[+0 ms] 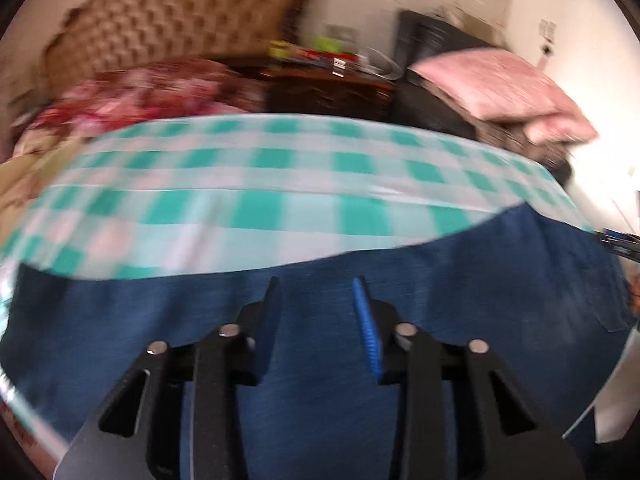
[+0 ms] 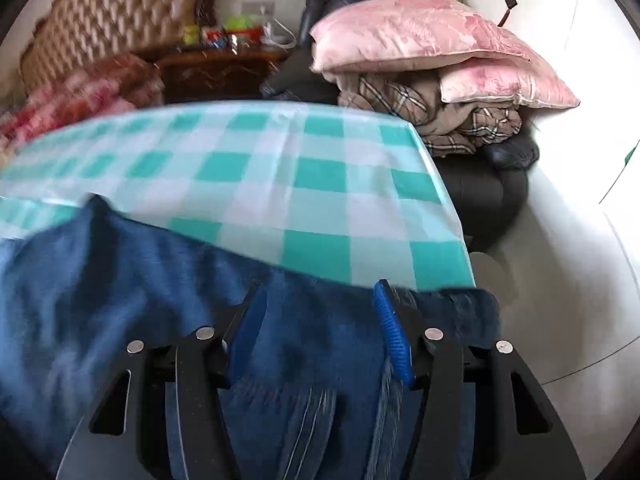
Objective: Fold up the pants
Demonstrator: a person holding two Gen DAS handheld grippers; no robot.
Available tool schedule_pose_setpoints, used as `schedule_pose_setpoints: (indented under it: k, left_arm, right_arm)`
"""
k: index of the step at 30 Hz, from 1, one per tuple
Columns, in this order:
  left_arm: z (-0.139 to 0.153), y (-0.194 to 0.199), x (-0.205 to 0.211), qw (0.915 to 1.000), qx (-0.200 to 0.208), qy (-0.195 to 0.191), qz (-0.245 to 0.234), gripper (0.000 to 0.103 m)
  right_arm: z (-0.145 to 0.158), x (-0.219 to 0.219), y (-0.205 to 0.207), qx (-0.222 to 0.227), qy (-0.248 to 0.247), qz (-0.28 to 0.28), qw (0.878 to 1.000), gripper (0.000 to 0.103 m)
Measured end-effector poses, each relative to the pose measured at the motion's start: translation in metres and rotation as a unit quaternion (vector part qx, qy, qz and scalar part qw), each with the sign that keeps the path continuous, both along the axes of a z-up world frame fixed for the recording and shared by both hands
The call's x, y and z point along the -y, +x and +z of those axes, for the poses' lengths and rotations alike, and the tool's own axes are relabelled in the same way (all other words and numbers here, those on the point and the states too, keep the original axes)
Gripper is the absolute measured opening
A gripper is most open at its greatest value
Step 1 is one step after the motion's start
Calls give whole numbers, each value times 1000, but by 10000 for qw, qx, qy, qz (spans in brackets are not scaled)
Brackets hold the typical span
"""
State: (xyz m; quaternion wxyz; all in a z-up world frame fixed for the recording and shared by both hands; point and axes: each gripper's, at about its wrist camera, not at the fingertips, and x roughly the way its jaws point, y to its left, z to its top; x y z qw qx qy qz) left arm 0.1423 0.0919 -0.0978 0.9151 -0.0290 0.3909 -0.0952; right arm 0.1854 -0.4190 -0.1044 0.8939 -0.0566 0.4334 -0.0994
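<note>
Dark blue jeans (image 1: 480, 280) lie spread on a table covered with a green-and-white checked cloth (image 1: 280, 176), filling the near half of the left wrist view. My left gripper (image 1: 316, 282) hovers over the denim with its jaws apart and nothing pinched. In the right wrist view the jeans (image 2: 140, 272) are rumpled, with a frayed edge near the table's right corner. My right gripper (image 2: 318, 286) is open above that end, and the fabric lies under its fingers, not clamped. The checked cloth (image 2: 280, 168) shows beyond. Both views are motion-blurred.
Behind the table are a tufted headboard (image 2: 120, 12), floral bedding (image 1: 140, 88) and a dark wooden nightstand (image 2: 220, 68) with small items. A black armchair (image 2: 488, 188) at right holds pink pillows (image 2: 408, 36) and a plaid blanket. White floor lies past the table's right edge.
</note>
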Motion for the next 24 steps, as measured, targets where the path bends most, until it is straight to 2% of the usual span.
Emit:
schedule_pose_setpoints:
  k: [3,5,6,7,9,11,13,14,16,18,19,21,24]
  left_arm:
    - [-22,30,23,9987,-272,-137,-407,30]
    - [-38,49,29,9979,-469,-70,-435,23]
    - [-45,57,25,9978,-542,32,-376,20]
    - [-49,63,16,9983,-504,84,-270,11]
    - [-51,72,-7,9977,-592,196,256,2]
    - [-47,71,-23,9976,-530,123,417,1]
    - [-39,62,-26,9989,-401,-213,149,2]
    - [-39,59,-25,9990,-410,-178,71,5]
    - [-49,56,-33,9976,-608,191,259,5]
    - [-52,52,-68,9969,-612,-156,469,3]
    - [-52,50,-93,9947,-650,-162,782,2]
    - [-45,44,-133,9898,-560,167,1297,2]
    - [-42,34,-204,9807,-629,-53,1848,2]
  right_arm:
    - [-4,-4,-3,129,-159,-2,9998,52]
    - [-6,-6,-3,154,-261,-45,9995,52]
    - [-9,-7,-4,179,-328,-57,9993,52]
    - [-11,-8,-4,194,-370,-67,9991,52]
    - [-14,-11,-2,223,-482,-102,9985,52]
    - [-15,-14,-1,220,-615,-116,9978,52]
    - [-16,-14,0,213,-638,-119,9977,52]
    - [-16,-13,1,212,-635,-119,9977,52]
    - [-16,-15,0,212,-646,-116,9976,52]
    - [-16,-15,0,210,-668,-116,9975,52]
    - [-16,-15,0,212,-673,-116,9974,52]
    - [-16,-15,0,212,-680,-116,9974,52]
    - [-17,-15,0,205,-707,-115,9972,53]
